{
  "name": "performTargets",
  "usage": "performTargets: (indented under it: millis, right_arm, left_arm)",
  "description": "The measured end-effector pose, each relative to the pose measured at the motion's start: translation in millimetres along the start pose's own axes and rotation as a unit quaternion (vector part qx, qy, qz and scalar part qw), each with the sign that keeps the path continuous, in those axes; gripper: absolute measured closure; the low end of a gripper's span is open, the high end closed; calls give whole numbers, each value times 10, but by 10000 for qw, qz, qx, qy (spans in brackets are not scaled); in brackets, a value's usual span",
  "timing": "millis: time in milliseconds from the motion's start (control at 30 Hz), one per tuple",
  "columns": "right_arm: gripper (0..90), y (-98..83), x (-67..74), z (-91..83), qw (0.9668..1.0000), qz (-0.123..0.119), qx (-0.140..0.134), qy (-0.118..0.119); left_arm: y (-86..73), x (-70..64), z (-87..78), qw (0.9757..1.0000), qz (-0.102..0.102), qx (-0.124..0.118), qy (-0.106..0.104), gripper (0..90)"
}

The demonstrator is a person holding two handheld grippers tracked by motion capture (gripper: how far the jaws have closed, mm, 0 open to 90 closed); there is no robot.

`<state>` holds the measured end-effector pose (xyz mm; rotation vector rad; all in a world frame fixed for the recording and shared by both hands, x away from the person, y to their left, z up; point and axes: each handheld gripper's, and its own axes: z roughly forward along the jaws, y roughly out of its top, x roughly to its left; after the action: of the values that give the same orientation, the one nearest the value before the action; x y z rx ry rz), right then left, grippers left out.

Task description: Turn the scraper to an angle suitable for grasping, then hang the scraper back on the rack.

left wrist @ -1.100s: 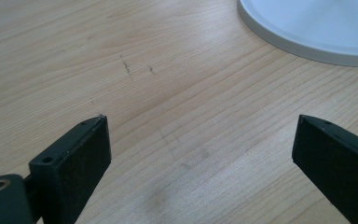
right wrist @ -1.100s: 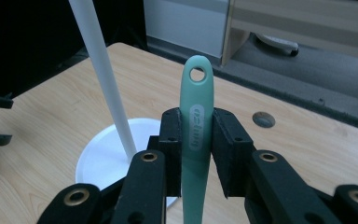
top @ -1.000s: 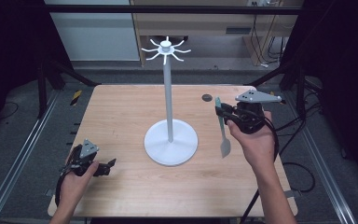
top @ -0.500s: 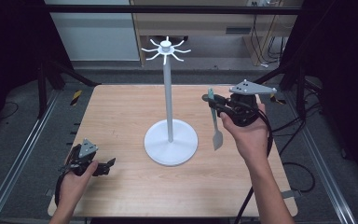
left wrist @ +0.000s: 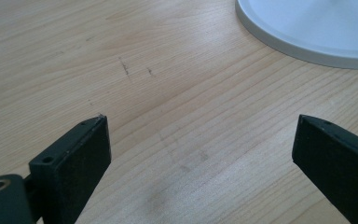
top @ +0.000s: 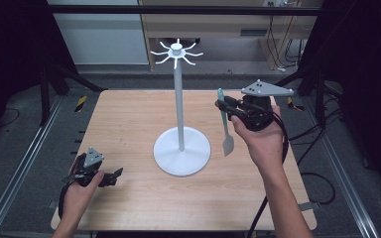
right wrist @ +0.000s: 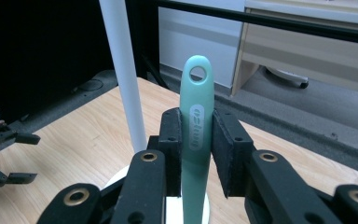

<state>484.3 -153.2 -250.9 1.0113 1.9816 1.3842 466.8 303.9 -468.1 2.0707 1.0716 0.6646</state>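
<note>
Raised and turned since the earlier frames: the green spatula (top: pixel 224 121), which a second ago hung low and slanted to the right of the white hook stand (top: pixel 180 106), then half a second ago hung nearer upright; it now hangs almost vertical, its blade clear of the worktop (top: pixel 129 119) and just right of the stand's round base. Item one, right gripper (top: pixel 226 105): clamped on the spatula's handle a little below the hanging hole, which the right gripper view shows standing free above the jaws, with the stand's pole just behind and to one side. Item two, left gripper (top: pixel 114 176): resting near the worktop's front left corner, well apart from the stand, jaws spread wide with nothing between them; the left gripper view shows bare wood and the edge of the stand's base beyond. It appears unmoved across the three frames. Item three, hook stand: upright at mid-worktop, its ring of hooks at the top all bare. Progress, as judged: the pick-up is done and the spatula is oriented hole-upward, which suits hanging. Remaining: lift the hole to the level of the hooks, which sit well above the gripper at present, thread one hook through the hole, then release.
</note>
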Motion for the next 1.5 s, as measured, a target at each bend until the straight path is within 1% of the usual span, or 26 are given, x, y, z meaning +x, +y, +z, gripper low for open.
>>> performTargets:
  millis: [133,433,567,800,1167,1500]
  right_arm:
    - [744,52,30,-16,9999,2,-94,45]
    - [744,124,79,1,9998,-22,-142,98]
    - [744,142,87,9,9998,-26,-169,114]
    - [744,160,91,-10,9995,45,-273,151]
    - [744,198,94,-21,9993,58,-326,166]
    - [744,277,141,-2,9987,75,-447,216]
  left_arm:
    - [-1,-4,2,10000,5,18,10,41]
    - [-4,7,-2,10000,3,34,18,41]
    - [-3,5,-2,10000,5,25,22,41]
    - [-3,0,2,10000,10,31,22,41]
    - [-3,2,-1,10000,2,27,28,40]
    - [-3,2,-1,10000,1,23,25,40]
